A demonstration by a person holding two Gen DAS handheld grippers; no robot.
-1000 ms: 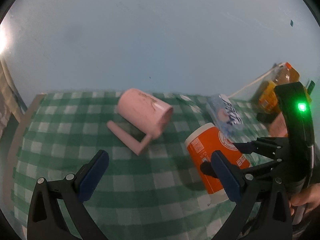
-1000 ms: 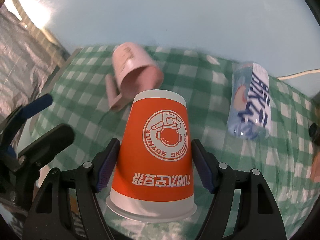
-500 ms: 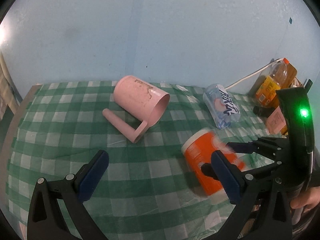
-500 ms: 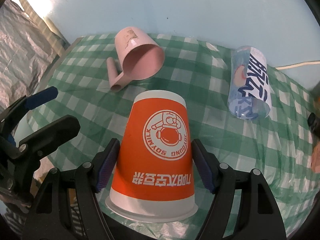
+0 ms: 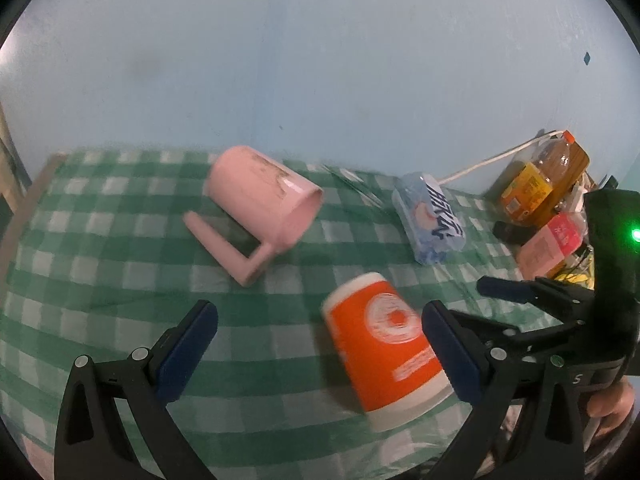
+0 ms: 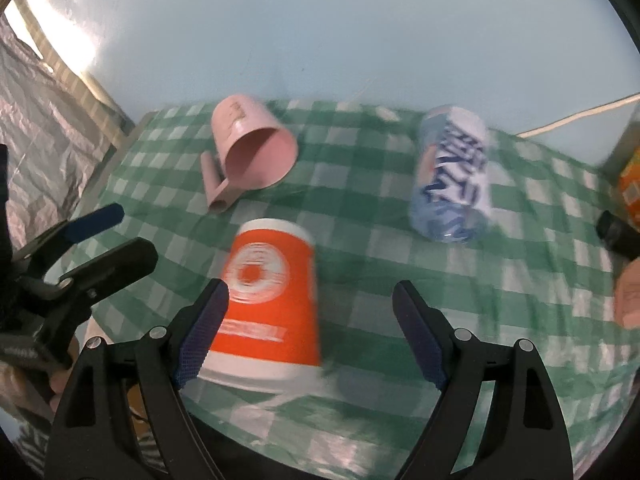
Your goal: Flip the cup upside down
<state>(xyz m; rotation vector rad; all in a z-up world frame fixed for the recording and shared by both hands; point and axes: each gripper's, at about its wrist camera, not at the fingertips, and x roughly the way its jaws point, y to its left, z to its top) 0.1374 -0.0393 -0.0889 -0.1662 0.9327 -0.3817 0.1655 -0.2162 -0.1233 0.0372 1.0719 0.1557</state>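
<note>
Released a moment ago: right gripper (image 6: 312,320) now spread wide, holding nothing, no longer clamped on the orange cup (image 6: 272,300). Standing mouth-down on the desk (image 6: 400,240), between the pads. Left gripper (image 5: 320,344) open, empty; flip looks finished.

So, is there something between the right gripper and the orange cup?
No, nothing visible. The orange cup stands upside down on the checked cloth, just ahead of the open right gripper, near its left jaw.

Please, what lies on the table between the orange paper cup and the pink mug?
Only bare checked tablecloth lies between the orange cup and pink mug, shown in both views.
</note>
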